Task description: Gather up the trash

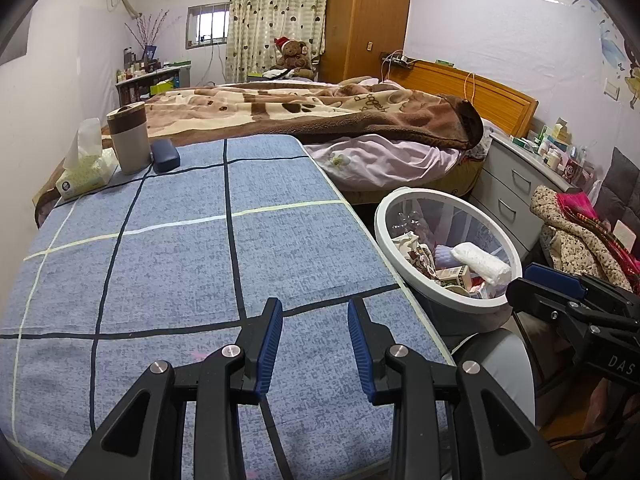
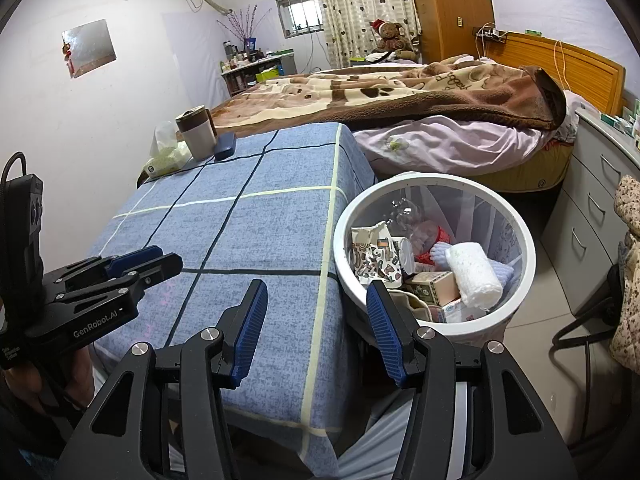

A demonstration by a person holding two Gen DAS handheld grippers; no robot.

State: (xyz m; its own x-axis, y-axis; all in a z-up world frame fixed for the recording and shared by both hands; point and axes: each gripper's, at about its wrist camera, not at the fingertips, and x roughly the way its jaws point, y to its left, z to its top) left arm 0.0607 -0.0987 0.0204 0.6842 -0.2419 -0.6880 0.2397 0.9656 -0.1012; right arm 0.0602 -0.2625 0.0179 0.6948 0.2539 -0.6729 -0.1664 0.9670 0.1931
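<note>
We hold two tongs over the blue checked tabletop. Our left tongs stand partly open with nothing between the pads, and so do our right tongs, near the tabletop's edge. One white bin stands on the floor just beside the tabletop, holding the trash: a white paper roll, cartons and wrappers. At the far end sit one tissue pack, one cup and one dark case.
</note>
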